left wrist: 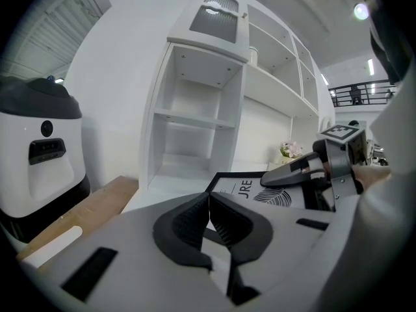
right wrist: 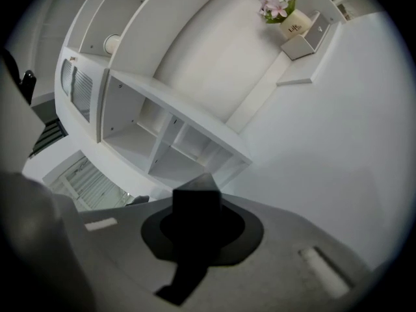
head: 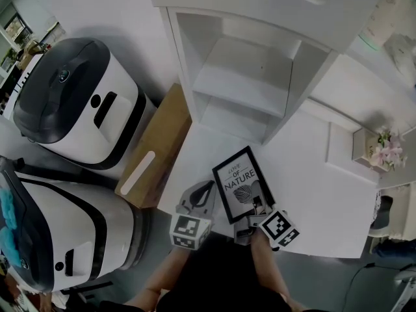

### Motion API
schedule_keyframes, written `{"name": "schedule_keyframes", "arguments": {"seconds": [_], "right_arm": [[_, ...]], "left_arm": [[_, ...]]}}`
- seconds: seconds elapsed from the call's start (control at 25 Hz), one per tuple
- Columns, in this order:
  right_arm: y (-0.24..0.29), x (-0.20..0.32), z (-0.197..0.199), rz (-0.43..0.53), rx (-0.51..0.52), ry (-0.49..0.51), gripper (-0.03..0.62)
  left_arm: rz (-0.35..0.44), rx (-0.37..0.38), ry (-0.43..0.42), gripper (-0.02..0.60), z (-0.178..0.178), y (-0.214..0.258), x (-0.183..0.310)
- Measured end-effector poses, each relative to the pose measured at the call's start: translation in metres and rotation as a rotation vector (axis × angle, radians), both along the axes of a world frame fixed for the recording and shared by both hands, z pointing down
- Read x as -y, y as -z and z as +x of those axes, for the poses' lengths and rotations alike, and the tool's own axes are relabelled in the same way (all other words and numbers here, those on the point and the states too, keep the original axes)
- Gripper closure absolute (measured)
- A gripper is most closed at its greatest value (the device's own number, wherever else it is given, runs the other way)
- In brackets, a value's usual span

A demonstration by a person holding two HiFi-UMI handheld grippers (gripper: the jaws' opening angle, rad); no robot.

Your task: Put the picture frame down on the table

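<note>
The picture frame is black with a white print of a leaf and the words LOVE OF NATURE. It lies face up, low over the white table; whether it touches I cannot tell. My right gripper is shut on its near right corner, and in the right gripper view the frame's dark edge fills the jaws. My left gripper sits just left of the frame, shut on nothing, its black pads pressed together. The left gripper view shows the frame with the right gripper on it.
A white open shelf unit stands at the table's back. A wooden board lies off the table's left edge beside two large white and black machines. A flower pot and a small white box stand far right.
</note>
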State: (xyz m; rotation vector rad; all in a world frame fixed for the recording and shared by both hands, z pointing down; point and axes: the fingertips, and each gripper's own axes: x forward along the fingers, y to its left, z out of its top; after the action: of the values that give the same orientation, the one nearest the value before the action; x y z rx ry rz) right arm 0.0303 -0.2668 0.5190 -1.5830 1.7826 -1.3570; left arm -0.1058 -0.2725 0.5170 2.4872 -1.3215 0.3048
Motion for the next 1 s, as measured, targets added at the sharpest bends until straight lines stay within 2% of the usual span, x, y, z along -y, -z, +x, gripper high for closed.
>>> {"name": "schedule_keyframes", "arguments": {"seconds": [0.16,0.64,1.0], "right_arm": [[-0.009,0.0,-0.002,-0.037,0.082,-0.015,0.579],[-0.031,0.008,-0.008,-0.107,0.229,-0.047,0.579],[-0.047,0.015,-0.011,-0.128,0.271,-0.065,0.579]], "left_arm": [[-0.01,-0.005,0.001,0.569,-0.002,-0.003,0.001],[-0.036,-0.018,0.0,0.569,-0.003,-0.012,0.005],[-0.03,-0.015,0.029,0.569,-0.015,-0.018,0.008]]}}
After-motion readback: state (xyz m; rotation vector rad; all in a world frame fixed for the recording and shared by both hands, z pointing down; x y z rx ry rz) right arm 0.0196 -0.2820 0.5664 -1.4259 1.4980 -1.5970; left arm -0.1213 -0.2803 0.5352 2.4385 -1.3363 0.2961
